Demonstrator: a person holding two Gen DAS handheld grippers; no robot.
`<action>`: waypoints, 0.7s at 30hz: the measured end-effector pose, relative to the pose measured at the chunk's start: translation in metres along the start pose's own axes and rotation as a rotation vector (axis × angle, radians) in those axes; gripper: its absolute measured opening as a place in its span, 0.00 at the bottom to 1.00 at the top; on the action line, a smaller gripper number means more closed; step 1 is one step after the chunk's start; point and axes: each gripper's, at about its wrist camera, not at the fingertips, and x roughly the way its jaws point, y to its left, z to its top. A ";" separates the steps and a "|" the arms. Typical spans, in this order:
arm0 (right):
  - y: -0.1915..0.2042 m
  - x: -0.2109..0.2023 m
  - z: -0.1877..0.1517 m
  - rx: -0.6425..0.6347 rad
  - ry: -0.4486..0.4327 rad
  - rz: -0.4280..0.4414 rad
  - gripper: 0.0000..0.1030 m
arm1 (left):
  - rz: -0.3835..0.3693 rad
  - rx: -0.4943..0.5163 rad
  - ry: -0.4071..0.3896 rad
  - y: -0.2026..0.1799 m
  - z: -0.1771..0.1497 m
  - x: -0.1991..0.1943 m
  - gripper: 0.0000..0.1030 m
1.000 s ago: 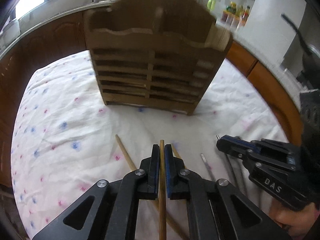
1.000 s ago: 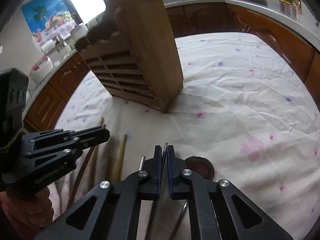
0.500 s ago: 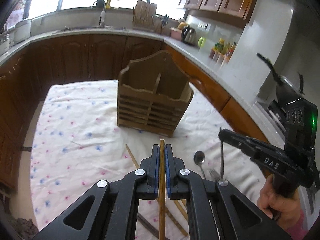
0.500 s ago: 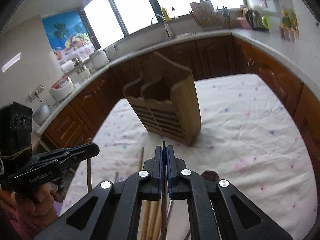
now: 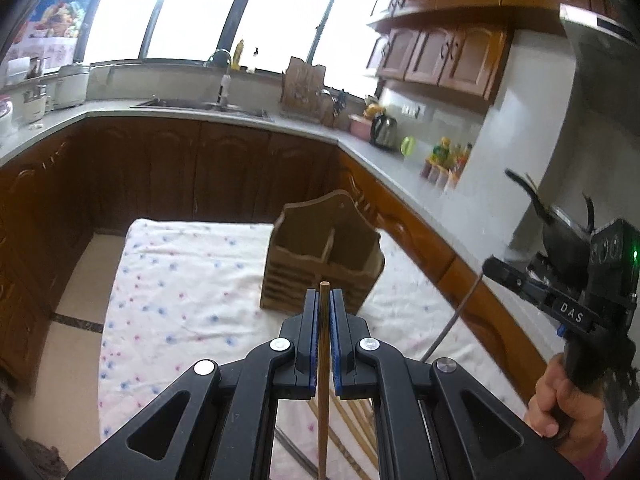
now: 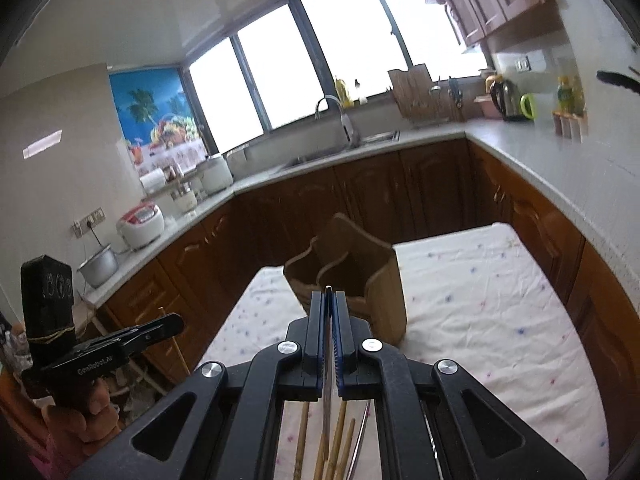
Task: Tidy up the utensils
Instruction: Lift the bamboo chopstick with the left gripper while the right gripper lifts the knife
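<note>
A wooden utensil holder [image 5: 320, 268] [image 6: 360, 280] with two open top compartments stands upright on the dotted white tablecloth [image 5: 180, 292]. My left gripper [image 5: 325, 294] is shut on a wooden chopstick [image 5: 324, 360], held in the air on the near side of the holder. To its right, my right gripper [image 5: 496, 270] [image 6: 329, 294] is shut on a thin metal utensil [image 5: 452, 320] [image 6: 327, 380] whose head is hidden. The right wrist view shows the left gripper [image 6: 172, 322] at the left, the chopstick [image 6: 176, 348] hanging below it.
More chopsticks [image 6: 340, 436] [image 5: 352, 420] and a metal utensil [image 6: 362, 436] lie on the cloth below the grippers. Dark wooden cabinets [image 5: 200, 168] and a grey counter [image 6: 540, 168] ring the table. A person's hand [image 5: 556, 396] grips the right tool.
Both grippers have risen well above the table and tilted up, each carrying its utensil. The holder now looks smaller and farther off, with more of the kitchen in view.
</note>
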 end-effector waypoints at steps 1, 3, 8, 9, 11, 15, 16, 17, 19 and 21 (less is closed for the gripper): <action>0.000 -0.001 0.001 -0.001 -0.006 -0.002 0.03 | 0.003 -0.001 -0.008 0.000 0.001 -0.001 0.03; 0.000 -0.002 0.005 0.003 -0.025 -0.004 0.03 | 0.009 -0.006 -0.029 0.002 0.003 -0.004 0.03; -0.005 -0.006 0.013 0.012 -0.058 -0.006 0.03 | 0.010 -0.019 -0.077 0.004 0.007 -0.013 0.03; -0.005 -0.006 0.014 0.012 -0.064 -0.007 0.03 | 0.007 -0.023 -0.089 0.005 0.008 -0.015 0.03; -0.004 -0.007 0.017 0.015 -0.076 -0.010 0.03 | 0.007 -0.031 -0.107 0.007 0.008 -0.015 0.03; -0.005 -0.007 0.023 0.024 -0.105 -0.014 0.03 | 0.005 -0.051 -0.141 0.010 0.009 -0.015 0.03; -0.005 -0.008 0.024 0.025 -0.110 -0.014 0.03 | 0.003 -0.052 -0.146 0.010 0.010 -0.015 0.03; -0.004 -0.009 0.026 0.024 -0.118 -0.011 0.03 | 0.001 -0.051 -0.155 0.010 0.011 -0.015 0.03; -0.004 -0.010 0.031 0.021 -0.137 -0.011 0.03 | 0.000 -0.050 -0.175 0.009 0.013 -0.015 0.03; -0.004 -0.011 0.036 0.016 -0.157 -0.014 0.03 | 0.005 -0.044 -0.205 0.009 0.015 -0.014 0.03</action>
